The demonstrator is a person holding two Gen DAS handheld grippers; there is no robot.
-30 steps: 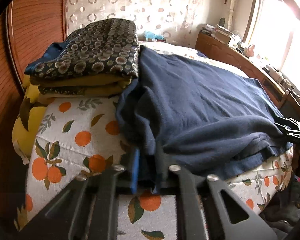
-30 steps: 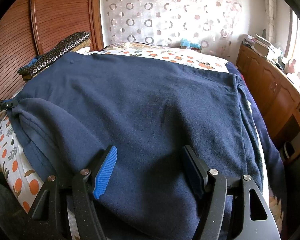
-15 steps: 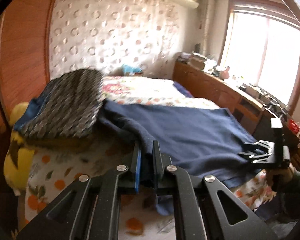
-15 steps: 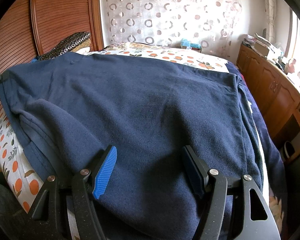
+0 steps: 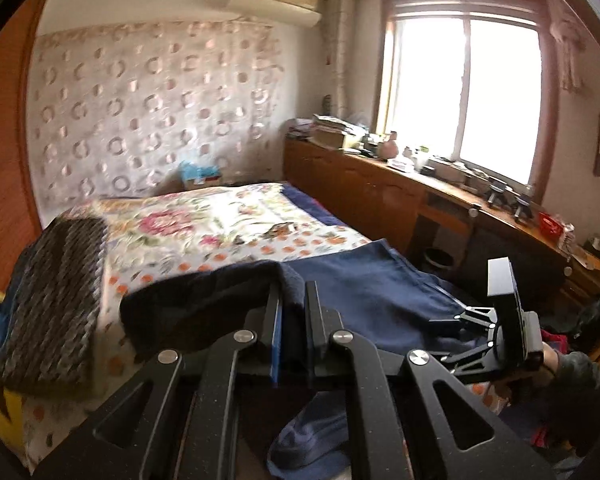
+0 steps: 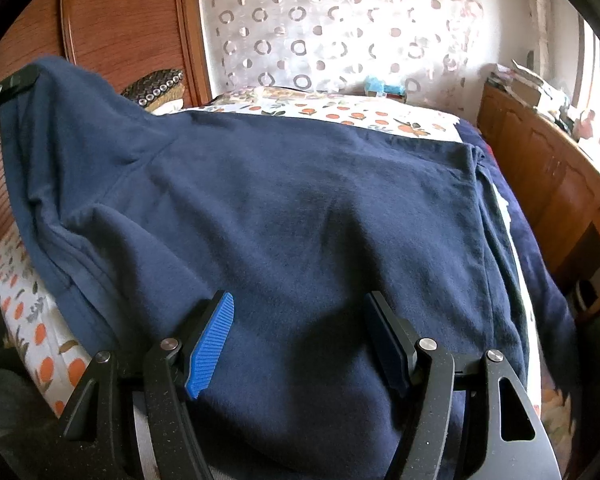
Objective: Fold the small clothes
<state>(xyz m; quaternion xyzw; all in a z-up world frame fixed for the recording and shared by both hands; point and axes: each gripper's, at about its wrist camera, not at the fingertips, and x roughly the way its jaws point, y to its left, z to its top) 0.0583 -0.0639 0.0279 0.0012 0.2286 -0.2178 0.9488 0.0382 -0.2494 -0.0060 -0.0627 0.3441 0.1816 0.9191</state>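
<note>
Left wrist view: the left gripper (image 5: 293, 308) is clamped on a raised edge of the navy garment (image 6: 300, 216) lying across the bed (image 6: 28, 320), while the right gripper (image 6: 304, 344) rests on the fabric, jaws wide apart, gripping nothing.

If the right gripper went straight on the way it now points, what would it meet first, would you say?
Most likely the navy fleece garment spread on the bed; the open right gripper already has it between its fingers, though contact is unclear.

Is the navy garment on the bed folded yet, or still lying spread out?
Mostly spread: the navy garment covers the bed, with one corner lifted, pinched in the left gripper. The right gripper fingers stand apart over its near edge.
</note>
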